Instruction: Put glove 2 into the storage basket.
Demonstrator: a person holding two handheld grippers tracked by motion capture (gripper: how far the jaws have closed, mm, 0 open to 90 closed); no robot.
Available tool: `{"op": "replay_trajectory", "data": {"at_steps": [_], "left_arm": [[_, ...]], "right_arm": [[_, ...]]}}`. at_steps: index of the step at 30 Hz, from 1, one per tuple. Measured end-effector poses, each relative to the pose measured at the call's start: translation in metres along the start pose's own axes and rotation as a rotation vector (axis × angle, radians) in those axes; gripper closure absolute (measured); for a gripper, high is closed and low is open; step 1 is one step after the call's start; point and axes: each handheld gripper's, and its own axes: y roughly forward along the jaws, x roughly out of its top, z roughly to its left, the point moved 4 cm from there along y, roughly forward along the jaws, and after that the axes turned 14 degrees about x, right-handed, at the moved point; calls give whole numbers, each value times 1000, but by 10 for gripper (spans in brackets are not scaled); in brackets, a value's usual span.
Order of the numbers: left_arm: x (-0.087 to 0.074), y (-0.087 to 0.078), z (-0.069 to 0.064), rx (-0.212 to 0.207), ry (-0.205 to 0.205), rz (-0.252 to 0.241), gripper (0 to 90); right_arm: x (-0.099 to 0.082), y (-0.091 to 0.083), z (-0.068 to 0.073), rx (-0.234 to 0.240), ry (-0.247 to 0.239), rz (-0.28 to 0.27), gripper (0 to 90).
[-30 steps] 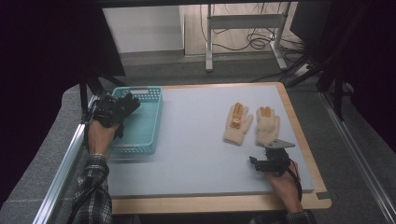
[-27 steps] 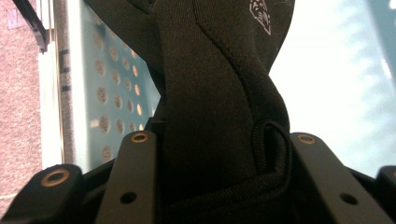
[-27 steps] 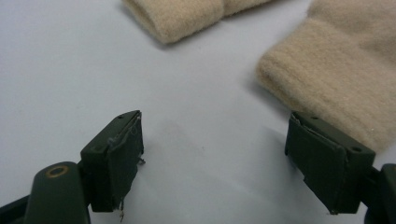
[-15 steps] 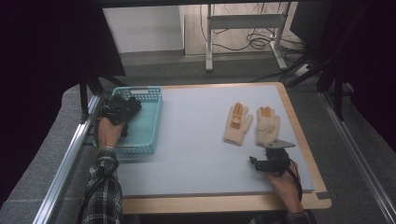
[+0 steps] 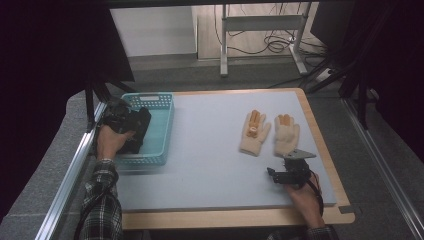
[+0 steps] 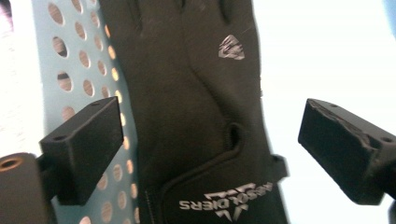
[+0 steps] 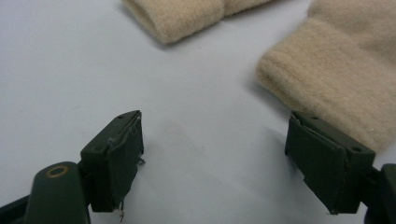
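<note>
Black glove just let go into the teal basket.
Over the perforated basket [image 5: 157,131], the left gripper [image 6: 205,154] had just been opening its jaws; they stood apart, the black glove [image 6: 196,107] between them untouched. Right of the basket, two beige knit gloves [image 5: 270,134] waited; the right gripper [image 7: 215,163], jaws wide and empty, likely needed to close on the nearer cuff.

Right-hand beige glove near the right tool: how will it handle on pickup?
Probably floppy: the right beige glove lies flat and limp on the table. Its fuzzy knit cuff looks thick and grippy, unlikely to slip. Likely light; a cuff pinch by the open right tool should leave the fingers dangling.
</note>
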Motion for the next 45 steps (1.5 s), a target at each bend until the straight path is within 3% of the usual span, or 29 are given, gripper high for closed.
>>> {"op": "replay_trajectory", "data": {"at_steps": [6,13,21,24,28,36,45], "left_arm": [[-1,-20,-7,-93,6,-128,28],[-5,-40,-23,-152,36,-252,0],[-9,-65,-41,-198,65,-353,0],[-12,-75,-51,-219,93,-383,0],[-16,-88,-66,-217,147,-423,0],[-24,-104,-104,-246,249,-478,0],[-39,-110,-149,-321,307,-526,0]], "right_arm": [[0,0,0,-1,0,0,192],[0,0,0,-1,0,0,191],[0,0,0,-2,0,1,191],[0,0,0,-1,0,1,191],[0,0,0,-1,0,2,190],[0,0,0,-2,1,2,190],[0,0,0,-2,1,1,190]]}}
